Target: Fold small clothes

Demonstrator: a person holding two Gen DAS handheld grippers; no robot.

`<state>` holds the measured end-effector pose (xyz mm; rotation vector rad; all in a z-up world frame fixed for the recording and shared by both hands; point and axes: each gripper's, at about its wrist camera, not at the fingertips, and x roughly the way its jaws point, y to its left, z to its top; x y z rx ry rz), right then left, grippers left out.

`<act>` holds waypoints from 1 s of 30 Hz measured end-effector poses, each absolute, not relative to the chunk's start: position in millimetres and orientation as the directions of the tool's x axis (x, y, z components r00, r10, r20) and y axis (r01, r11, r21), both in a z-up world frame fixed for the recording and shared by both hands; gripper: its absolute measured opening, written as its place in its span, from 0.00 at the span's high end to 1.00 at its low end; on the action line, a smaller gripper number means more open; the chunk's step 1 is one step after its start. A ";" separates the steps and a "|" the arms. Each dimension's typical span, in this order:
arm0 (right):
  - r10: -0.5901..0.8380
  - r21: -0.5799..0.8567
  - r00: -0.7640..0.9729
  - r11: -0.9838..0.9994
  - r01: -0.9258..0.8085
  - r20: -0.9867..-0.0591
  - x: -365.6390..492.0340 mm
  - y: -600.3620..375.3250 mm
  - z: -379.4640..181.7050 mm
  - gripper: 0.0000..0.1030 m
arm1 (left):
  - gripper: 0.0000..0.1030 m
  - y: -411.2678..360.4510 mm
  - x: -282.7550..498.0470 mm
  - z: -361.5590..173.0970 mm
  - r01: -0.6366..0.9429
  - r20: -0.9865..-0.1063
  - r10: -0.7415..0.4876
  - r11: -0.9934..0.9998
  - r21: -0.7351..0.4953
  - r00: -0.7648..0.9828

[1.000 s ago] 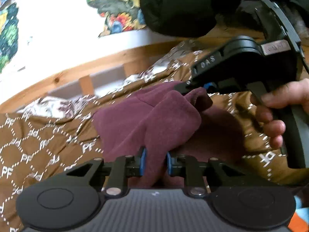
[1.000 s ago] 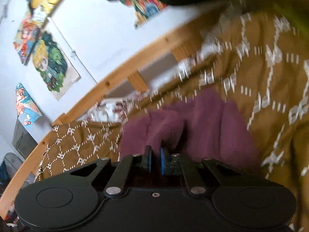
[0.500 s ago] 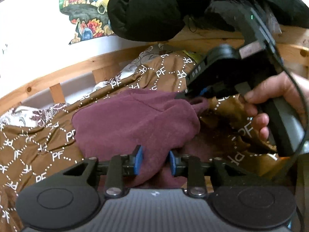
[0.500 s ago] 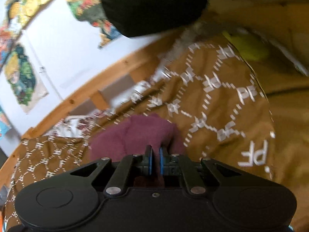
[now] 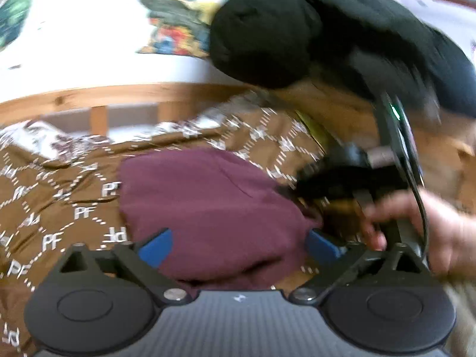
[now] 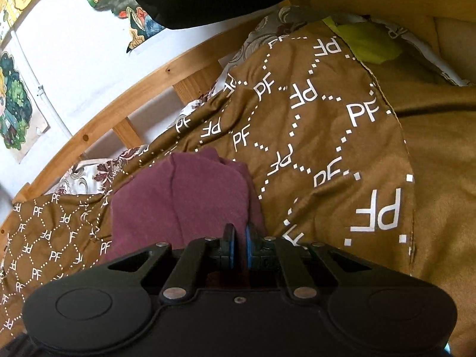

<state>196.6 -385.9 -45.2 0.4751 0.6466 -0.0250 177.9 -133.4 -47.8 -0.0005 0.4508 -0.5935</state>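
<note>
A maroon garment lies folded on the brown patterned bedspread. My left gripper is open wide, its blue pads on either side of the garment's near edge, holding nothing. My right gripper is shut on the garment's right edge low over the bedspread. In the left wrist view the right gripper and the hand holding it sit at the garment's right side, blurred.
A wooden bed rail runs behind the bedspread below a white wall with posters. A black padded jacket hangs above. A yellow-green cloth lies at the far right.
My left gripper has opened wide and let go of the garment. The garment has been lowered and now lies flat on the bedspread. My right gripper stays shut on its right edge.
</note>
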 end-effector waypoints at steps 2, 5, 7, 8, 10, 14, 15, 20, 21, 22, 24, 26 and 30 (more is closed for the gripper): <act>0.117 0.413 0.801 0.895 0.172 -0.587 195.8 -385.4 -44.7 0.93 | 0.01 -124.6 185.2 -45.4 0.495 -0.413 -0.515 0.854 -0.163 0.751; 0.109 0.406 0.800 0.896 0.177 -0.589 194.5 -384.9 -44.3 0.93 | 0.01 -110.1 201.9 -46.6 0.413 -0.441 -0.469 0.883 -0.224 0.765; 0.103 0.399 0.799 0.899 0.180 -0.592 193.3 -383.9 -44.1 0.93 | 0.01 -97.8 213.9 -50.0 0.356 -0.461 -0.456 0.888 -0.291 0.761; 0.098 0.394 0.798 0.901 0.182 -0.594 192.4 -383.4 -43.9 0.93 | 0.01 -90.7 220.1 -52.0 0.325 -0.468 -0.455 0.885 -0.334 0.758; 0.091 0.386 0.797 0.904 0.186 -0.598 190.4 -382.4 -43.2 0.93 | 0.01 -79.1 230.7 -58.1 0.277 -0.479 -0.457 0.874 -0.400 0.750; 0.081 0.376 0.788 0.905 0.197 -0.610 187.4 -381.9 -43.8 0.93 | 0.01 -66.8 253.6 -81.2 0.194 -0.547 -0.475 0.848 -0.493 0.689; 0.080 0.374 0.786 0.905 0.200 -0.613 187.0 -381.8 -44.2 0.93 | 0.01 -65.3 257.3 -87.1 0.176 -0.563 -0.483 0.841 -0.512 0.671; 0.065 0.371 0.786 0.903 0.215 -0.614 183.3 -381.2 -42.6 0.76 | 0.01 -63.2 262.4 -103.0 0.151 -0.605 -0.489 0.839 -0.522 0.628; 0.058 0.371 0.789 0.902 0.222 -0.612 181.6 -381.3 -41.7 0.71 | 0.01 -64.4 262.9 -104.0 0.157 -0.608 -0.485 0.845 -0.512 0.628; 0.052 0.369 0.793 0.902 0.224 -0.608 179.9 -381.5 -40.3 0.65 | 0.01 -66.1 262.5 -104.8 0.163 -0.613 -0.480 0.851 -0.500 0.627; 0.047 0.369 0.806 0.904 0.217 -0.590 176.9 -381.8 -36.8 0.54 | 0.01 -71.3 261.7 -107.1 0.172 -0.628 -0.473 0.861 -0.479 0.618; 0.058 0.390 0.826 0.899 0.202 -0.561 172.9 -382.3 -32.5 0.34 | 0.00 -74.7 261.9 -109.4 0.176 -0.639 -0.471 0.865 -0.470 0.608; 0.109 0.422 0.844 0.895 0.147 -0.525 169.5 -379.6 -26.0 0.17 | 0.00 -74.6 261.5 -110.2 0.172 -0.643 -0.480 0.859 -0.482 0.597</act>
